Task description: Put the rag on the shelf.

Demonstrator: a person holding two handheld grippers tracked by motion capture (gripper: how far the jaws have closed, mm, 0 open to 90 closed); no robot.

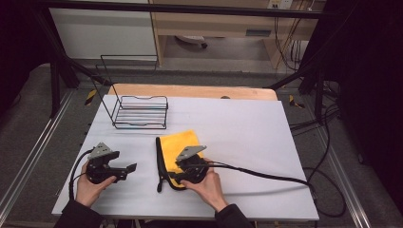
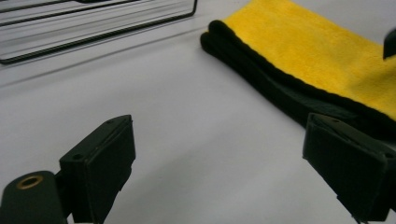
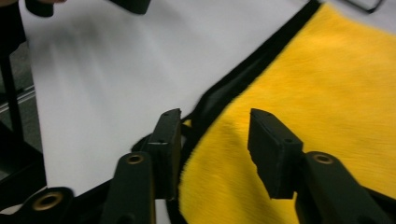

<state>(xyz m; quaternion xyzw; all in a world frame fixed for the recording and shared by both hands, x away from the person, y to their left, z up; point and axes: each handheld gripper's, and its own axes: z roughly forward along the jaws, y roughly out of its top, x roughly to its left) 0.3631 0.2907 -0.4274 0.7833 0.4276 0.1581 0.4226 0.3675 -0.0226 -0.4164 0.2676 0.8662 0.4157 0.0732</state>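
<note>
The counter (image 1: 247, 133) carries everything, its white sheet bare along the right edge; the wire rack (image 1: 141, 112) stands near the far left corner, well apart from my hands; the yellow cloth (image 1: 179, 147) lies folded toward the near edge, a little left of middle, its black border running down its left side.

My right tongs (image 3: 215, 140) sit spread over the cloth's near left corner, grasping nothing as yet, one jaw at the black hem and the other over the yellow pile; if I close here I may pinch only the top layer, so the fold falls open when lifted; or the hem jaw slides off onto bare counter.

My left tongs (image 2: 224, 158) gape wide beside the border, near the near left corner; closing short would catch nothing.
</note>
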